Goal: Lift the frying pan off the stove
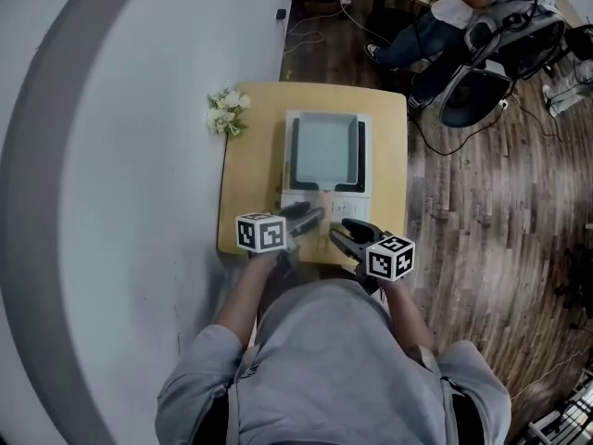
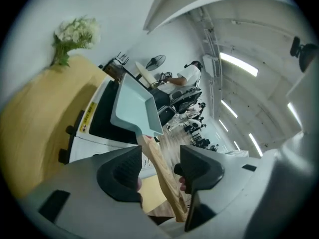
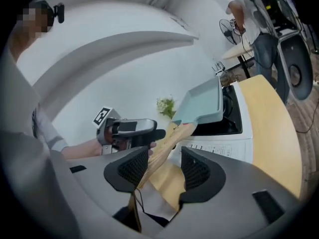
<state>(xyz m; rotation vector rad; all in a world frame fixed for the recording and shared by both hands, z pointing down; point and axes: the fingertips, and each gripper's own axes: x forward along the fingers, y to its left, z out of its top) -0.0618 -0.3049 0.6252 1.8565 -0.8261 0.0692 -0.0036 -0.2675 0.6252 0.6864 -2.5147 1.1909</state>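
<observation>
**A:** Where is the frying pan [image 1: 324, 148] found?

**B:** It is seen on the white stove [image 1: 306, 197], which is set on the wooden table [image 1: 250, 156]. The pan's wooden handle [image 1: 325, 200] is pointed toward the person.

**A:** How are the claws set?

**B:** The left gripper [image 2: 162, 159] is spread wide, with the handle passed between its jaws and nothing clamped. The right gripper [image 3: 167, 166] is spread likewise about the same handle, though one pad may be brushed by it.

**A:** Can any writing be read?

**B:** A yellow label [image 2: 88, 116] and lines of print are seen on the stove, too small to be read.
</observation>
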